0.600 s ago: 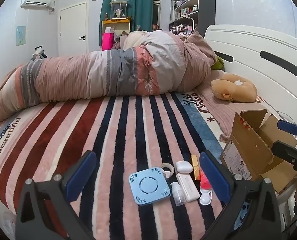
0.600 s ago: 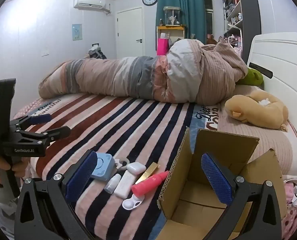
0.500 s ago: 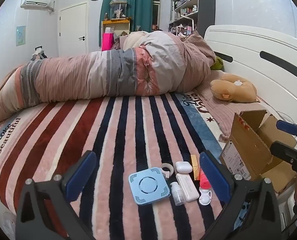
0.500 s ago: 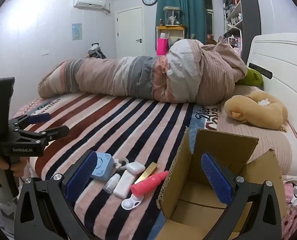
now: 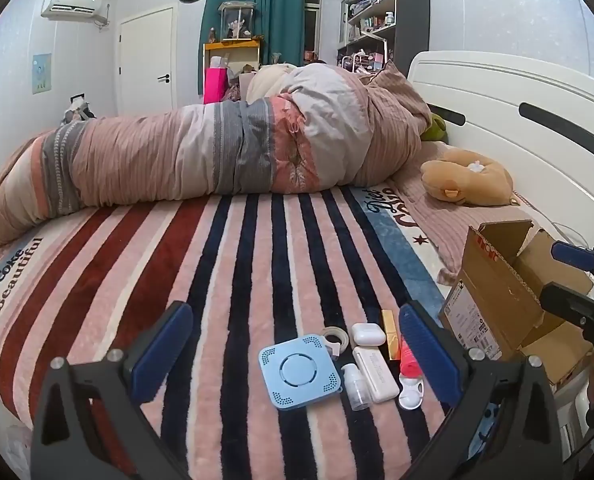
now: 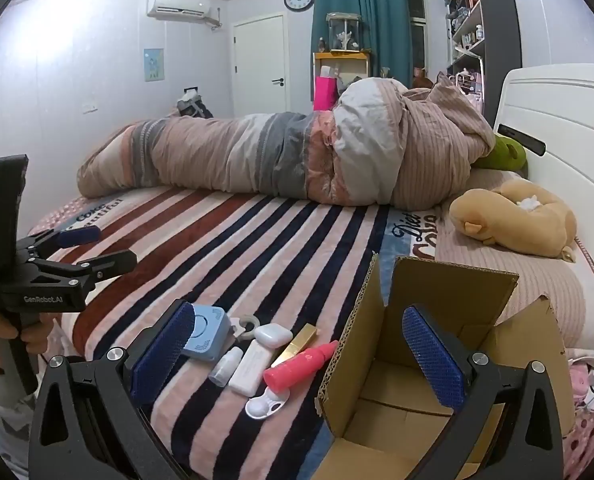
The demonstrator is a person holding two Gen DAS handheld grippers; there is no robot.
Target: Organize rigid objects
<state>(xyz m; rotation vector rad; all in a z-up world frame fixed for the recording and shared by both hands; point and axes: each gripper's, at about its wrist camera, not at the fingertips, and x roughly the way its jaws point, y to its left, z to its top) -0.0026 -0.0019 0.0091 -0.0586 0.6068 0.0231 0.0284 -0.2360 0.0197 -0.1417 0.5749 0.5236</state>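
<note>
Nothing has yet been picked up: the left gripper (image 5: 293, 354) and the right gripper (image 6: 309, 348) are both held wide open and empty above the striped blanket (image 5: 257, 248), with the small rigid items clustered just left of the open cardboard box (image 6: 429, 344), which appears empty. Nearest the box lie the pink tube (image 6: 301, 366) and gold bar (image 6: 297, 344), then the white case (image 6: 273, 335), white block (image 6: 253, 366), small bottle (image 6: 225, 366) and, farthest, the blue square device (image 5: 299, 372). One piece is best taken at a time, preferably from the box side outward, gripped squarely across its narrow width so neighbours are not dragged, and lowered past the upright flaps before release.
</note>
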